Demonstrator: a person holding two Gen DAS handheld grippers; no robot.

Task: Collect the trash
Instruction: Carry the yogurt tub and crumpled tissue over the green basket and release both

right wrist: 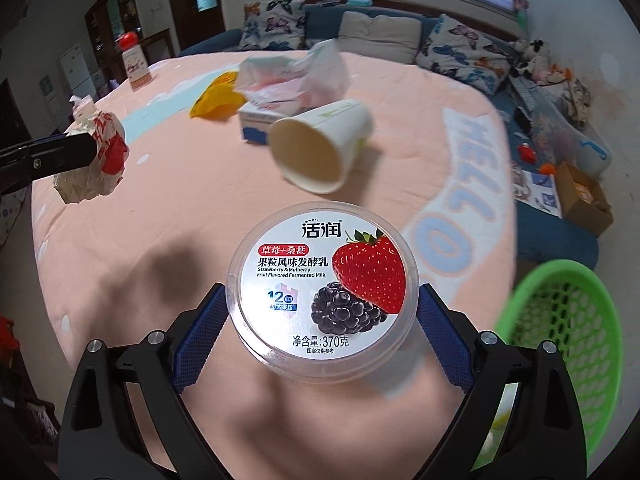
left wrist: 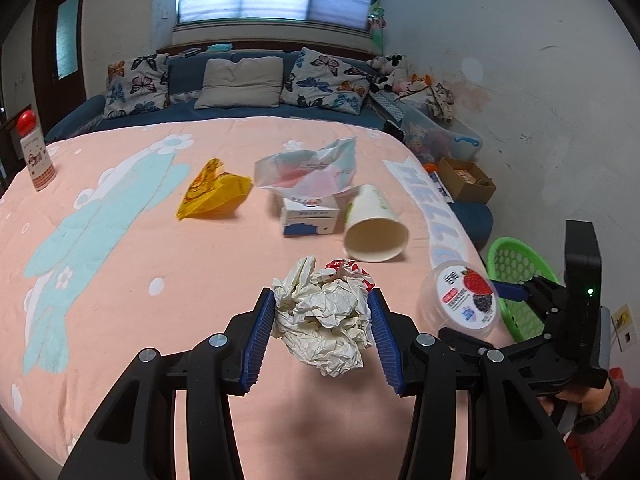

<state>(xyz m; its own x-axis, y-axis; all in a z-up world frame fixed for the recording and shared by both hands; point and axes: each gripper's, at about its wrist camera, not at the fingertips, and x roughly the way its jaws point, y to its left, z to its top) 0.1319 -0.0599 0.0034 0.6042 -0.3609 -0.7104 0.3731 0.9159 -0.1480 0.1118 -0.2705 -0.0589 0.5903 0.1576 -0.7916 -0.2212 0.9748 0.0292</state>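
My left gripper (left wrist: 322,312) is shut on a crumpled white paper wrapper (left wrist: 324,316) with red print and holds it above the pink bedspread (left wrist: 140,280); the wrapper also shows in the right wrist view (right wrist: 94,152). My right gripper (right wrist: 320,316) is shut on a round yogurt tub (right wrist: 322,292) with a strawberry label, also seen in the left wrist view (left wrist: 460,300). A green mesh basket (right wrist: 568,340) stands off the bed's right edge, just right of the tub. On the bed lie a tipped white paper cup (left wrist: 374,232), a small blue-white box (left wrist: 310,216), a clear plastic bag (left wrist: 308,168) and a yellow wrapper (left wrist: 212,192).
A red-capped bottle (left wrist: 34,152) stands at the bed's far left. Butterfly pillows (left wrist: 136,84) line the blue sofa at the back. A cardboard box (left wrist: 466,180) and toys clutter the floor at the right, by the wall.
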